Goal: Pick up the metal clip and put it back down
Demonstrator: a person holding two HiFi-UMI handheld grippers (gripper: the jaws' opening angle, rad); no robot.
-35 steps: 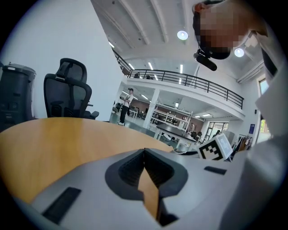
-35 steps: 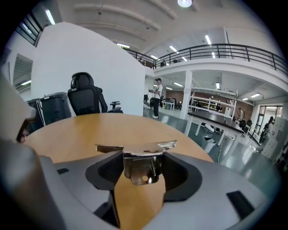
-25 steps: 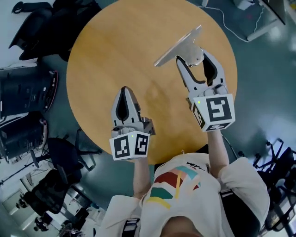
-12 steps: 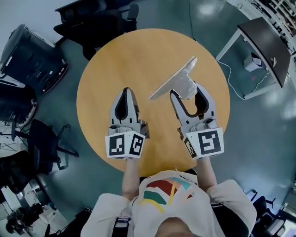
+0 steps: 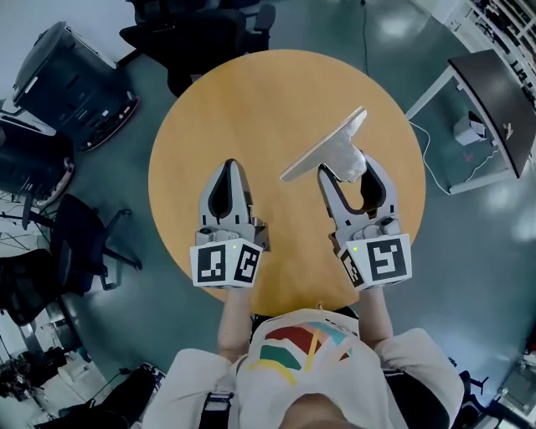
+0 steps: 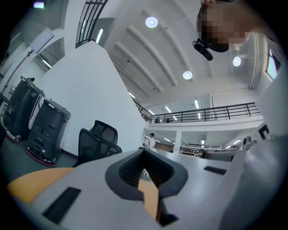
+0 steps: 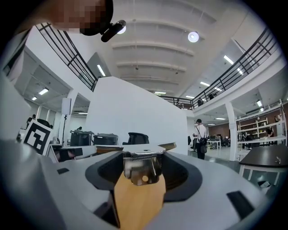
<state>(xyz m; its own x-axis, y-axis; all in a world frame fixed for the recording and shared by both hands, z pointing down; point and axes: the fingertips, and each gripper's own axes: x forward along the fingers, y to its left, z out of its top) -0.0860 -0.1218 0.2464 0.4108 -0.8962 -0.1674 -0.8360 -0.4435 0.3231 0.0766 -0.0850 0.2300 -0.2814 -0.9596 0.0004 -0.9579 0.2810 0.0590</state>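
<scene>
A silver metal clip (image 5: 335,149) with a long flat plate sticks out over the round wooden table (image 5: 251,100), right of centre. My right gripper (image 5: 347,170) is shut on the clip's toothed handle end. In the right gripper view the clip (image 7: 142,165) sits pinched between the jaws of that gripper (image 7: 143,155), its plate running away from the camera. I cannot tell if the clip touches the table. My left gripper (image 5: 229,165) is shut with nothing in it, over the table's left half, about level with the right one. In the left gripper view its fingertips (image 6: 144,152) meet.
Black office chairs (image 5: 201,25) stand behind the table, and another chair (image 5: 84,243) is at its left. Dark wheeled cases (image 5: 59,75) are at the far left. A dark desk (image 5: 494,92) stands at the right. The person's torso is at the table's near edge.
The head camera has shifted, so the table sits more centred. The right gripper with the clip has come back level with the left one. Both grippers stay shut.
</scene>
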